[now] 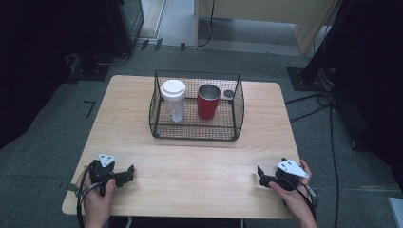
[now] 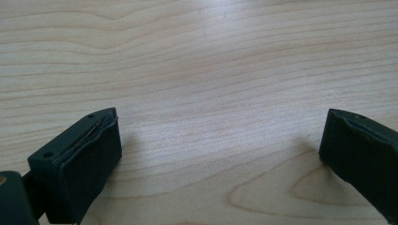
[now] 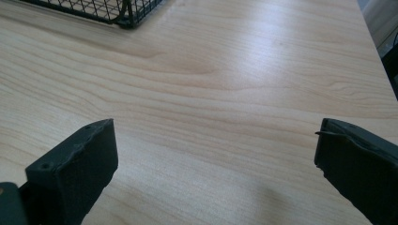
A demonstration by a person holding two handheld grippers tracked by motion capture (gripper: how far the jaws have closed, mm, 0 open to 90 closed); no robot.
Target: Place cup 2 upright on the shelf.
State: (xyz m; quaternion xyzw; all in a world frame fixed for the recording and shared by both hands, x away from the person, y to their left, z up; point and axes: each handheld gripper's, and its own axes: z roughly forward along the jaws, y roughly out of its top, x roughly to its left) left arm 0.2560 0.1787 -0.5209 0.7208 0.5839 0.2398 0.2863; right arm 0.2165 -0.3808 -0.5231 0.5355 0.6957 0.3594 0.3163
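A black wire basket (image 1: 161, 127) stands at the middle back of the wooden table (image 1: 190, 166). Inside it a clear tumbler with a white lid (image 1: 173, 99) stands upright on the left, a red cup (image 1: 208, 101) with a metal rim stands to its right, and a small grey round object (image 1: 229, 94) lies at the back right. My left gripper (image 1: 129, 173) rests near the front left of the table, open, with bare wood between its jaws (image 2: 220, 140). My right gripper (image 1: 260, 175) sits near the front right, open and holding nothing (image 3: 216, 145).
A corner of the wire basket (image 3: 123, 10) shows at the top left of the right gripper view. The table's right edge (image 3: 375, 51) is close to the right gripper. Cables (image 1: 313, 102) and dark stands lie on the grey floor around the table.
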